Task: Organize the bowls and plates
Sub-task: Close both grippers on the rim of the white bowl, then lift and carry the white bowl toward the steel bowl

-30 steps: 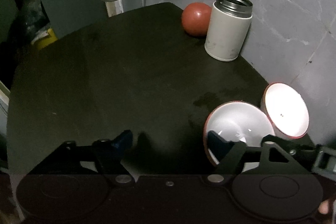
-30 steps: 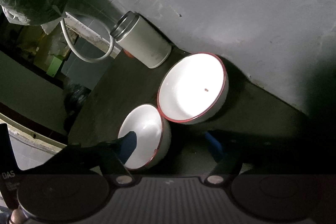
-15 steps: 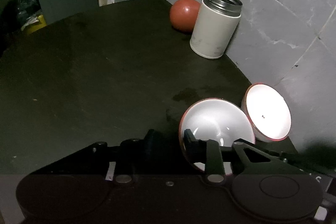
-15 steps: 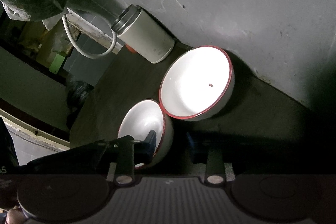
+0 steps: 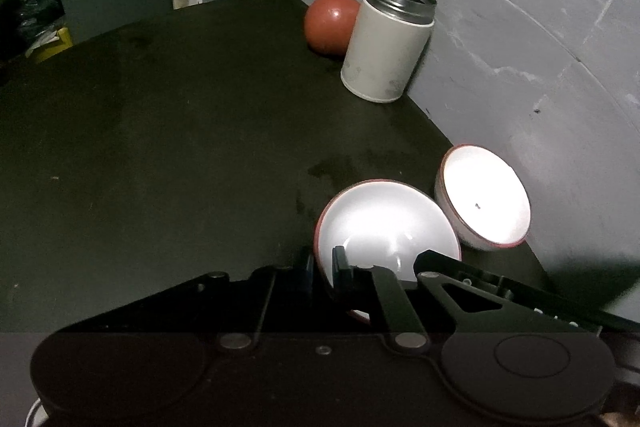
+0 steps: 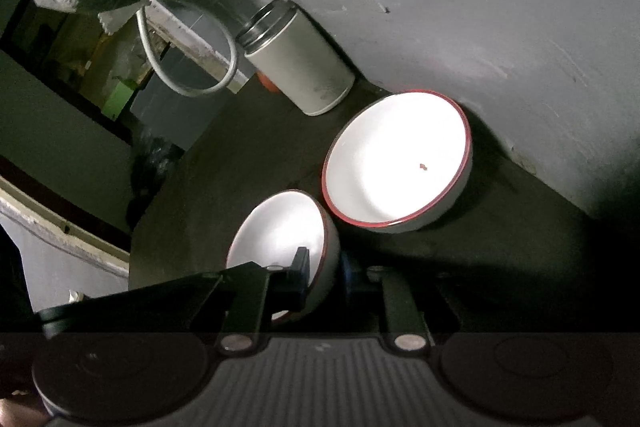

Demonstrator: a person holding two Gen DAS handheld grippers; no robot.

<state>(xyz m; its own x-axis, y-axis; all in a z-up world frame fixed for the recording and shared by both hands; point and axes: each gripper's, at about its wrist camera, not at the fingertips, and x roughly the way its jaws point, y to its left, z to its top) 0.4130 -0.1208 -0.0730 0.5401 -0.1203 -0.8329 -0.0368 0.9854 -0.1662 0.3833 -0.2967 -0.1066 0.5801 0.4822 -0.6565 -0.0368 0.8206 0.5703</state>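
Both the left gripper (image 5: 322,265) and right gripper (image 6: 325,267) clamp opposite rims of the small red-rimmed white ceramic bowl (image 5: 386,223). Lift level, nest into bigger matching bowl (image 6: 396,163) just ahead on the dark surface (image 5: 180,147).

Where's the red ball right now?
Left wrist view, far edge of the dark table: the red ball sits against the wall, touching the white canister's left side.
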